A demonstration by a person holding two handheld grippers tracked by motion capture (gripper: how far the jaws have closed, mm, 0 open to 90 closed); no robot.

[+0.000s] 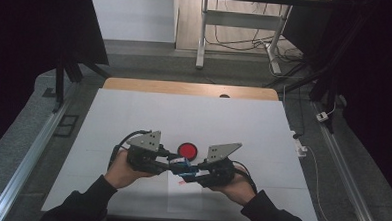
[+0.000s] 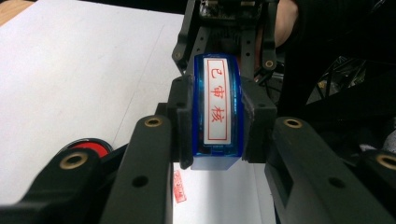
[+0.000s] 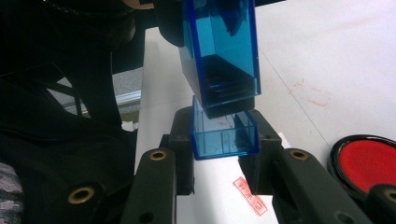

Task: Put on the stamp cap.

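Observation:
A blue see-through stamp [image 2: 217,74] with a white label in red characters is clamped between the jaws of my left gripper [image 2: 218,122]. My right gripper [image 3: 224,140] is shut on the stamp's small blue cap [image 3: 224,133]. The dark lower end of the stamp [image 3: 219,51] sits right at the cap's open mouth. In the high view the left gripper [image 1: 167,164] and right gripper [image 1: 190,171] meet tip to tip over the near middle of the table, with the stamp [image 1: 183,165] between them.
A round red ink pad [image 1: 187,150] in a black case lies just beyond the grippers. Below them a white sheet [image 1: 185,197] carries a red stamped mark [image 3: 250,196]. The white table top [image 1: 133,118] stretches away to a wooden far edge [image 1: 185,87].

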